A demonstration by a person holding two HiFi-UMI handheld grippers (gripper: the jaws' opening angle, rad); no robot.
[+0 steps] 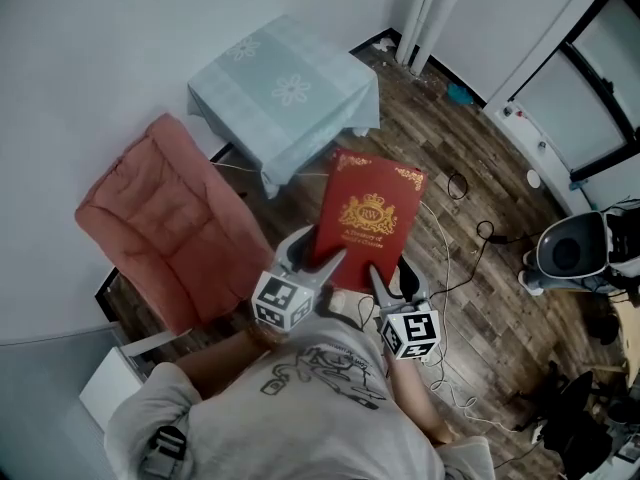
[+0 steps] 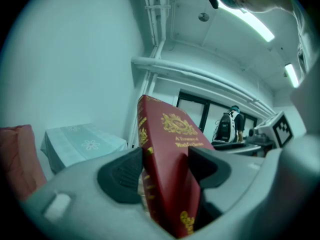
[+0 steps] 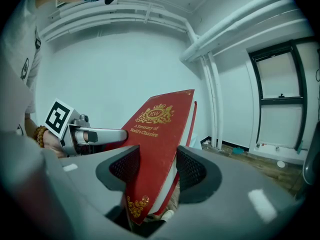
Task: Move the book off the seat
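- Left gripper (image 1: 312,256) reaches forward from the chest, jaws clamped on the red book (image 1: 368,213) at its near left corner.
- Right gripper (image 1: 393,282) alongside, clamped on the near right corner.

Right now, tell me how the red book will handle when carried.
The red book is probably stiff: its cover juts out flat, held only at one edge by the left hand-held gripper and right hand-held gripper. Its smooth cover might slip.

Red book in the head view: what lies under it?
The red book, clamped by left gripper and right gripper, hangs over wooden floor. The patch directly beneath is hidden by its cover.
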